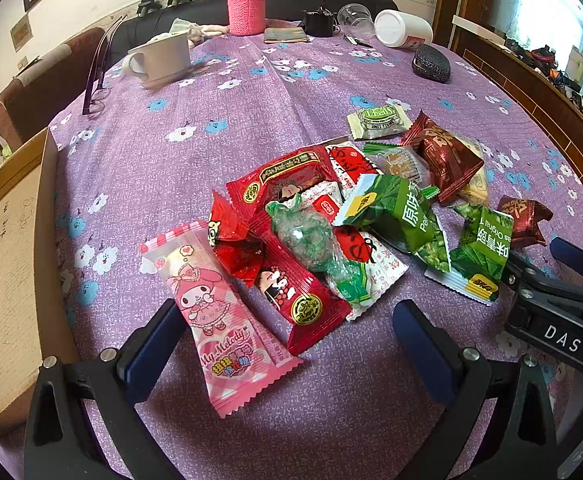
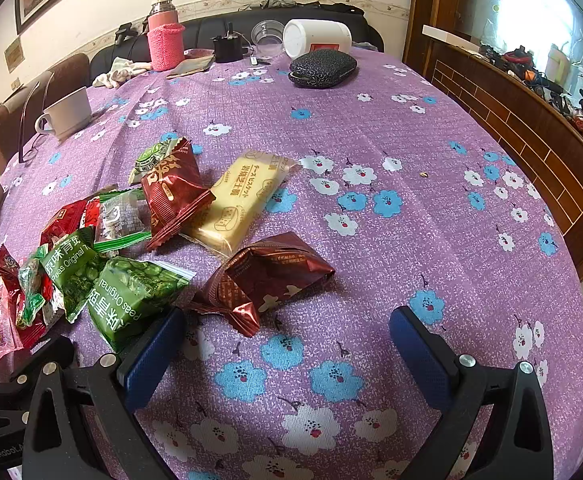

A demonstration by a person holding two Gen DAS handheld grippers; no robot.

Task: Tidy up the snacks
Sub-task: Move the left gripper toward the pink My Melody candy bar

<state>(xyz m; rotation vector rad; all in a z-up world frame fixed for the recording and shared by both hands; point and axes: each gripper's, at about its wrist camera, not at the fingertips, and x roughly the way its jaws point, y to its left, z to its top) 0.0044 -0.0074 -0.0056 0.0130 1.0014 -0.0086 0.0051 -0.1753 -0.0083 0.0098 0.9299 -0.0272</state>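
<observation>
Many wrapped snacks [image 1: 331, 216] heaped on purple floral tablecloth [image 2: 371, 128], left gripper [image 1: 287, 344] spread wide, empty, around pink packet [image 1: 215, 316], right gripper [image 2: 287, 344] likewise agape near maroon packet [image 2: 267, 276]

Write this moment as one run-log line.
left gripper: open, empty, nearest the pink My Melody packet | right gripper: open, empty | snack pile: unsorted on tablecloth

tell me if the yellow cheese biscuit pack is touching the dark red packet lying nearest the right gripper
Apart. The right wrist view shows purple cloth between the yellow cheese biscuit pack and the dark red packet.
</observation>
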